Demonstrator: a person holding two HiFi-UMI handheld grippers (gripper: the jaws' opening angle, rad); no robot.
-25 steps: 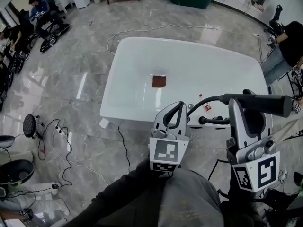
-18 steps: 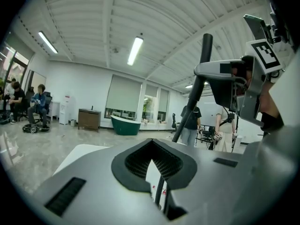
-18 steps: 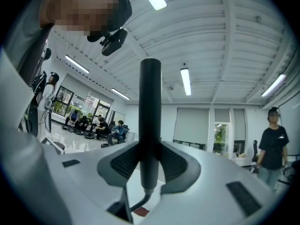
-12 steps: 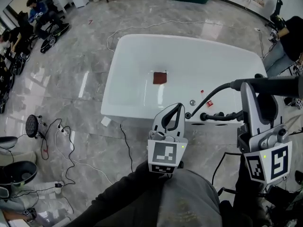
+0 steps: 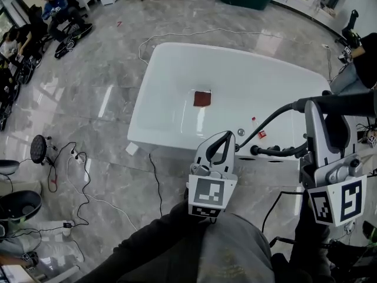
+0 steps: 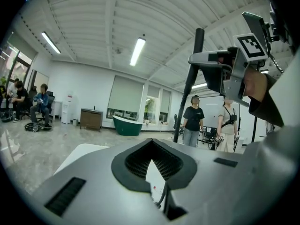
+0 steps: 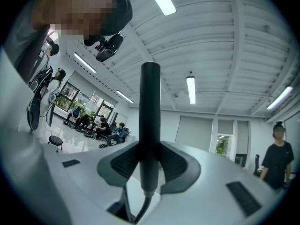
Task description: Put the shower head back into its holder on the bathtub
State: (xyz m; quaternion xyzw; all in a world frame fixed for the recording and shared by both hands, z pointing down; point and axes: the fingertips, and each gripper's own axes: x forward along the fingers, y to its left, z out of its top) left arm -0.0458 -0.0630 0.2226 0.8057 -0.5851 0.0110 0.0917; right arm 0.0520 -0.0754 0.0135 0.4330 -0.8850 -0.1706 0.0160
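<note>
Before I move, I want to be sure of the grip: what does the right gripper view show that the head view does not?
Only the right gripper view shows the grip itself: the right gripper has its jaws shut on the black shower head handle, a pad on each side. Only the head view shows the white bathtub, the brown square lying in it, the black fixture on its near rim and the left gripper. Both show the handle in the right gripper and the hose trailing from its end.
</note>
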